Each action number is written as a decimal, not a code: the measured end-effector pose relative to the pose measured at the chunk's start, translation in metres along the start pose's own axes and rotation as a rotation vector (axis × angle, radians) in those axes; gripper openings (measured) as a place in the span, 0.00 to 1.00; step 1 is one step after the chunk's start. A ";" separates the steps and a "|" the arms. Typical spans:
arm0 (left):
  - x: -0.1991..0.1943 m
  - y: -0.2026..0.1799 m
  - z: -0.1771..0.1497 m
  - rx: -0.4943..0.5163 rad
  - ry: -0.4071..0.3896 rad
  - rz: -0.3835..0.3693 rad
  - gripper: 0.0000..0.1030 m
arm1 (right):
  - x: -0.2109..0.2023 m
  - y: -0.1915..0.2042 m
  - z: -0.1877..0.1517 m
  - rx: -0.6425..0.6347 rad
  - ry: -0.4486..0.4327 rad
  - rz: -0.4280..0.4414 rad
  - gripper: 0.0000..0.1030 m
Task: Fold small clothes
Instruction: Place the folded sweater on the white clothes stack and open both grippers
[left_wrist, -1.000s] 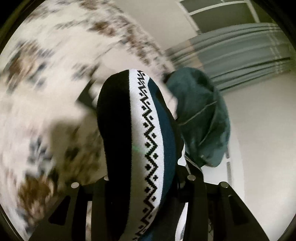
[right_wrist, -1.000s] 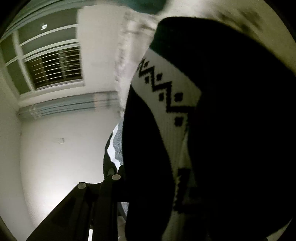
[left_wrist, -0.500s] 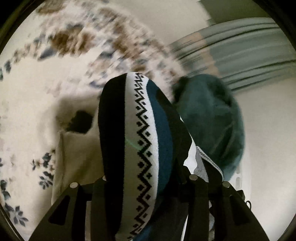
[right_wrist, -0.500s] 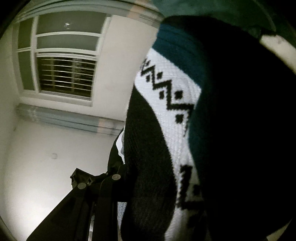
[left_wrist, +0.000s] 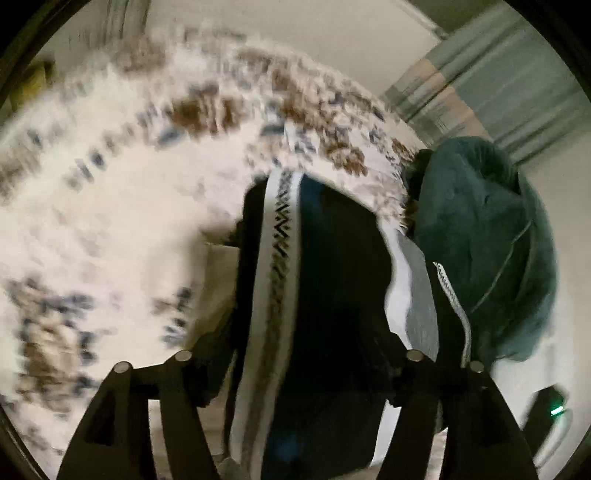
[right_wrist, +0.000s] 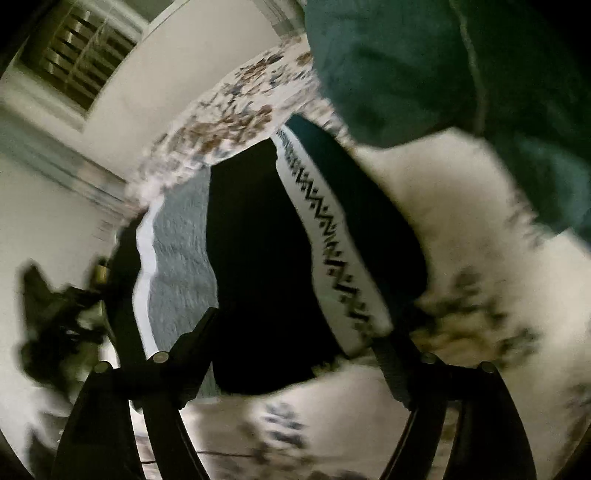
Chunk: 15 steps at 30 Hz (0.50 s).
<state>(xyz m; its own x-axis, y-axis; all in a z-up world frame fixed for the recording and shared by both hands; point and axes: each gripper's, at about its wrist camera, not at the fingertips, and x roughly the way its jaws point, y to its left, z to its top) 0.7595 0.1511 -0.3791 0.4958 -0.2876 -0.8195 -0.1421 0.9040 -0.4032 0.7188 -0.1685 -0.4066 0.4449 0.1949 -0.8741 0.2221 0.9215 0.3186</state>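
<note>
A small black knit garment (left_wrist: 325, 295) with a white zigzag band, a teal stripe and a grey part fills the space between my left gripper's (left_wrist: 299, 354) fingers. The same garment (right_wrist: 266, 266) sits between my right gripper's (right_wrist: 295, 350) fingers, its zigzag band running down to the right finger. Both grippers hold it over a white bedspread (left_wrist: 110, 221) with brown and blue flowers. The fingertips are hidden by the cloth in both views.
A dark green fleece garment (left_wrist: 487, 236) lies on the bedspread to the right; it also fills the top right of the right wrist view (right_wrist: 461, 66). A window (right_wrist: 77, 62) and grey curtains (left_wrist: 498, 81) stand behind.
Both grippers have swung down toward the bedspread with the garment. The garment now hangs lower and more spread, showing its grey part. The views are blurred by motion.
</note>
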 end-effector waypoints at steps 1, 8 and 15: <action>-0.011 -0.008 -0.006 0.032 -0.023 0.032 0.70 | -0.014 -0.014 -0.005 -0.026 -0.009 -0.031 0.85; -0.065 -0.053 -0.044 0.161 -0.061 0.223 0.96 | -0.102 0.020 -0.019 -0.211 -0.069 -0.189 1.00; -0.134 -0.090 -0.088 0.231 -0.108 0.313 1.00 | -0.197 0.025 -0.028 -0.250 -0.124 -0.251 1.00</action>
<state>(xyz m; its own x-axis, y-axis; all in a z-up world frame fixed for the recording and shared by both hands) 0.6304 0.0800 -0.2689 0.5483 0.0370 -0.8354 -0.1103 0.9935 -0.0285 0.6126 -0.1747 -0.2365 0.5088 -0.0757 -0.8575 0.1256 0.9920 -0.0131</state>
